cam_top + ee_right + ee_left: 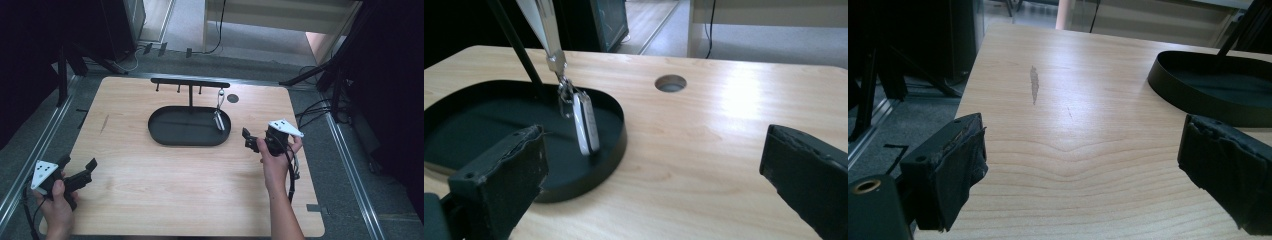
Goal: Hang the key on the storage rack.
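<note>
Light wooden table [150, 200] with rounded corners, round hole [233, 98] near far edge, grey scuff mark [1034, 85] toward its left side. Black oval metal tray [165, 135] at centre-far, with thin upright post and black T-shaped hanger bar [190, 82] carrying small pegs. Small white oblong fob on a silver strap and clip [585, 120] hanging from the bar's right end, lower end inside the tray near its right rim; whether touching the tray floor, cannot tell.

Left gripper [77, 172] held in left hand [57, 207] at near-left corner of table, low above the surface, pointing toward the tray. Jaws spread wide, nothing between them; bare wood visible in the gap in the left gripper view.

Right gripper [250, 140] held in right hand [275, 162] just right of the tray, pointing left toward it. Jaws parted wide, empty; left jaw overlapping the tray rim in the right gripper view, fob beyond it, well clear of both pads. Worn black padding on all four jaws.
</note>
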`<action>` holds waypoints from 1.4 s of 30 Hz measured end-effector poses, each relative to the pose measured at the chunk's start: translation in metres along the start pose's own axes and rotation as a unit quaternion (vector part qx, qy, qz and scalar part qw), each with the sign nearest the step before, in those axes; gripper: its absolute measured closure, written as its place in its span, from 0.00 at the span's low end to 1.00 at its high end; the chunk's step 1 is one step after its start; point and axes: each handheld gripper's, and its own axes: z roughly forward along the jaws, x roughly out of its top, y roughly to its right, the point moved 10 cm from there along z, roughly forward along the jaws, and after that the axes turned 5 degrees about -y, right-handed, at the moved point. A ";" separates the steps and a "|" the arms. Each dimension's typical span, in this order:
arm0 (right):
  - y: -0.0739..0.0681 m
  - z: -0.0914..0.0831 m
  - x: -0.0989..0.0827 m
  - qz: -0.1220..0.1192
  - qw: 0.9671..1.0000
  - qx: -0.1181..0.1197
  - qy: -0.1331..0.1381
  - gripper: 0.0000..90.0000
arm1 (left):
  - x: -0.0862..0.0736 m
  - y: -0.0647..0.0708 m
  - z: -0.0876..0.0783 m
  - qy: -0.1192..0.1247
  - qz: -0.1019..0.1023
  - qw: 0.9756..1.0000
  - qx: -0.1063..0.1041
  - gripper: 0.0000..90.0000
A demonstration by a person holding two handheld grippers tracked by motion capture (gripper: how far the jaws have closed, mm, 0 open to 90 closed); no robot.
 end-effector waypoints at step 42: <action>0.108 -0.126 -0.122 0.046 0.993 -0.097 0.057 0.00 | 0.000 0.001 0.000 -0.001 0.003 1.000 0.004 0.06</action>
